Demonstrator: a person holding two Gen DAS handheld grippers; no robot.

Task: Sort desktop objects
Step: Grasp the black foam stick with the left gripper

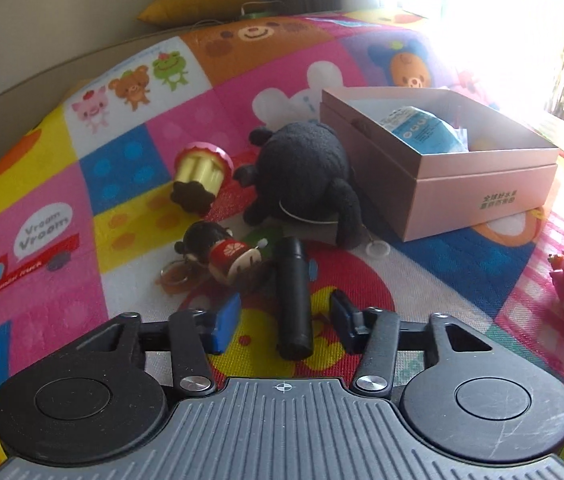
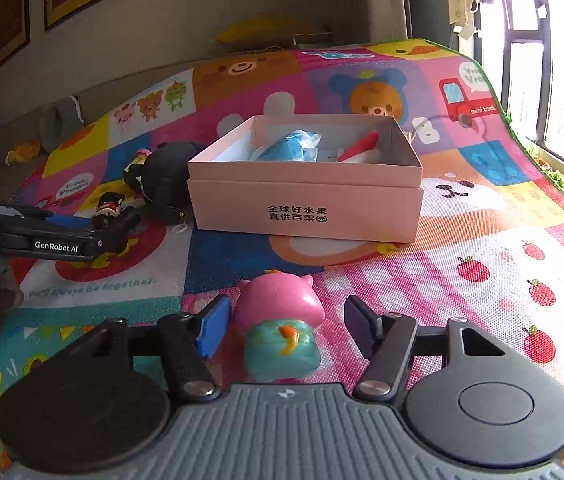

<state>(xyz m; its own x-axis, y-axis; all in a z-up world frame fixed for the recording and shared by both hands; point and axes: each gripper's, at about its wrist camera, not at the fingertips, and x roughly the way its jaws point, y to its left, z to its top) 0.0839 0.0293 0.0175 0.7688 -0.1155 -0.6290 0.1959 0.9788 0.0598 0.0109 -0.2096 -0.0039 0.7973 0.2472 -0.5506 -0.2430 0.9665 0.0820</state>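
Where mat (image 2: 482,240) lies: one box (image 2: 306,204); left claw (image 1: 284,320) released astride one black cylinder (image 1: 294,300); right claw (image 2: 286,328) released astride one pig toy (image 2: 278,320).

One box (image 2: 306,208) on the mat (image 2: 482,280), two packets inside; one plush (image 1: 302,176), two dolls, one black tube (image 1: 294,296), one cupcake toy (image 1: 200,168).

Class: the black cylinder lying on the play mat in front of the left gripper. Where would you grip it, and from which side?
Grip the black cylinder across its near half, coming from its near end along its length. It lies pointing away, between the left gripper's open jaws, so the pads meet its round sides.
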